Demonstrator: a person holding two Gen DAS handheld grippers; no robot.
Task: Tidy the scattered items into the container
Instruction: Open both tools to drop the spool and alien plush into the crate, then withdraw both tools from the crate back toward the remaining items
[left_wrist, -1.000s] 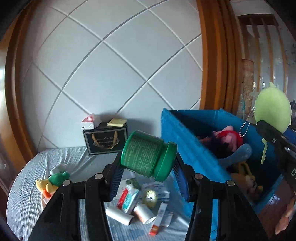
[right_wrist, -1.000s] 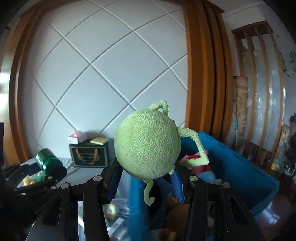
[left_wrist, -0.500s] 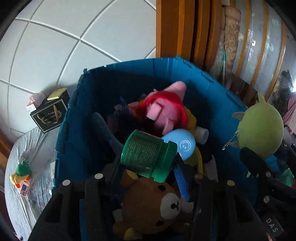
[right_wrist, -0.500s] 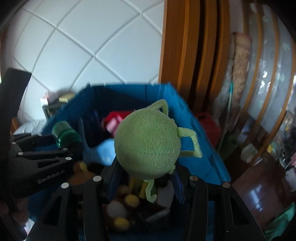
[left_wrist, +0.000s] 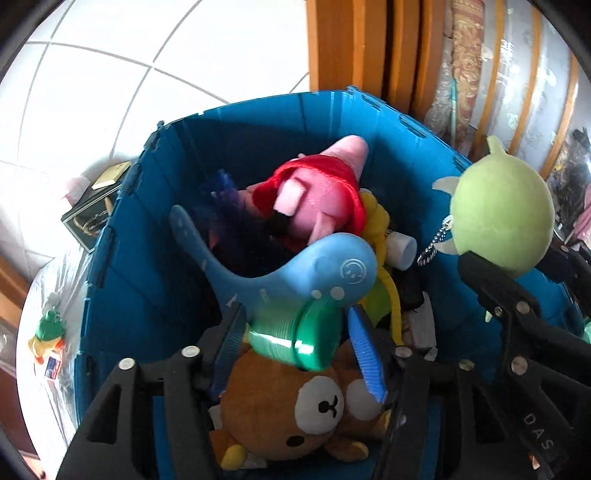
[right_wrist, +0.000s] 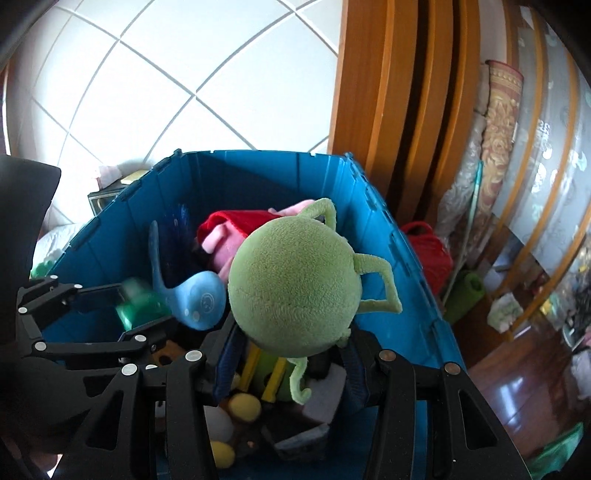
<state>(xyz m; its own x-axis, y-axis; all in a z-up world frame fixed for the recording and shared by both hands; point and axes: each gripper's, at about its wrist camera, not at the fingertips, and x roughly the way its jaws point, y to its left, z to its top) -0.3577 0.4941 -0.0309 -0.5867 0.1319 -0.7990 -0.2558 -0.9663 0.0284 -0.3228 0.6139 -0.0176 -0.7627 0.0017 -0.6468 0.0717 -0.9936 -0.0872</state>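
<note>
Both grippers hover over the blue bin (left_wrist: 147, 295), which holds several plush toys: a pink pig in red (left_wrist: 317, 206), a blue whale (left_wrist: 314, 273) and a brown bear (left_wrist: 295, 406). My left gripper (left_wrist: 299, 350) is opening. The green jar (left_wrist: 295, 339) is blurred between its blue pads with a gap on each side, just above the bear. In the right wrist view the same jar (right_wrist: 140, 302) shows at the left gripper (right_wrist: 136, 310). My right gripper (right_wrist: 291, 332) is shut on a round green plush toy (right_wrist: 291, 284) above the bin's right half (right_wrist: 258, 177).
A duck toy (left_wrist: 48, 332) and a small packet lie on the bed left of the bin. A black box (left_wrist: 88, 221) stands against the tiled wall. A wooden frame (right_wrist: 388, 92) rises behind the bin. A red bag (right_wrist: 428, 251) and a green roll (right_wrist: 465, 295) sit on the floor to the right.
Both grippers swung from above the bed to above the bin. The left jaws then widened, and the green jar dropped lower between the pads. The right grip on the plush is unchanged.
</note>
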